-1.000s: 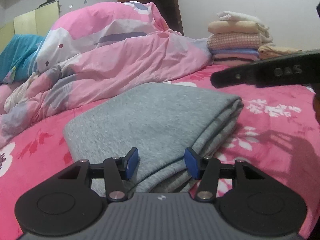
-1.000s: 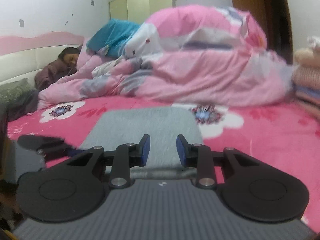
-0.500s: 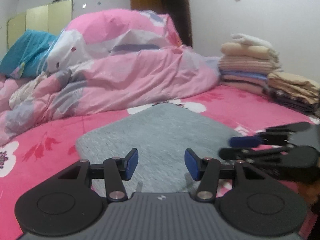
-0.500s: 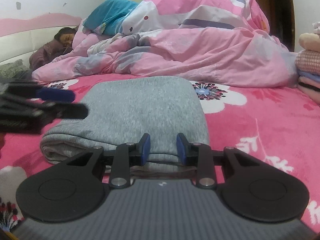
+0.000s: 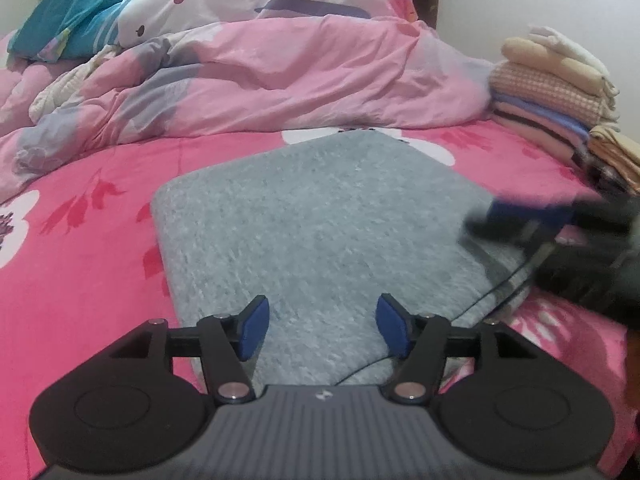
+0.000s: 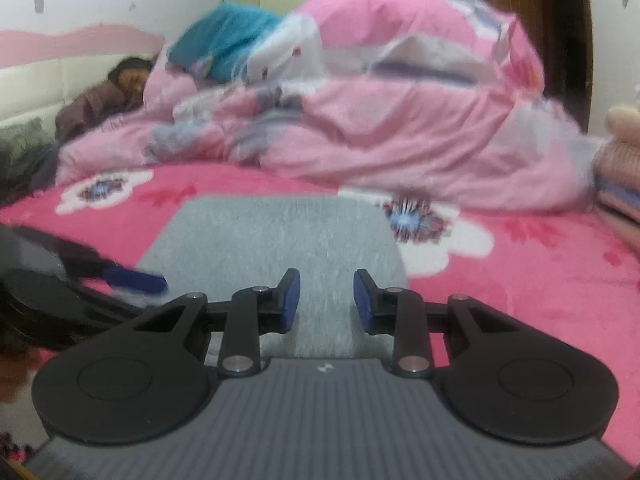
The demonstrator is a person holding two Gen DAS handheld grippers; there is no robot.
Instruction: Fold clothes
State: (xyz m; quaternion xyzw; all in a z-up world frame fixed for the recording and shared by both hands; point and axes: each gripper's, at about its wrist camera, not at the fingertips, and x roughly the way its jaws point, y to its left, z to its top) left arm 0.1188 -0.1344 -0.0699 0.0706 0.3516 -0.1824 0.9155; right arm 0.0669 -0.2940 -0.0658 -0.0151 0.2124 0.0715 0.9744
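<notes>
Left gripper [image 5: 322,328] jaws were just opening, empty, over grey garment [image 5: 320,220]; right gripper [image 6: 326,300] at 3 o'clock was part-open, empty. Best to smooth the edges squarely.

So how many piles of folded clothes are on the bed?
2: the grey folded garment in the middle, and a stack at the far right edge; more may be hidden.

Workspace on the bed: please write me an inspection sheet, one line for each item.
Surface: pink flowered bed sheet.
Job's things: folded grey garment lying flat on the sheet.
Clutter: rumpled pink duvet, teal pillow, stack of folded clothes at the right.
Grippers: left claw open above the garment's near edge, jaws just widened, nothing clamped; right claw open, nothing held.
Cables: thin black cable across the garment's right corner.
Surroundings: person lying by the headboard; wooden door.
</notes>
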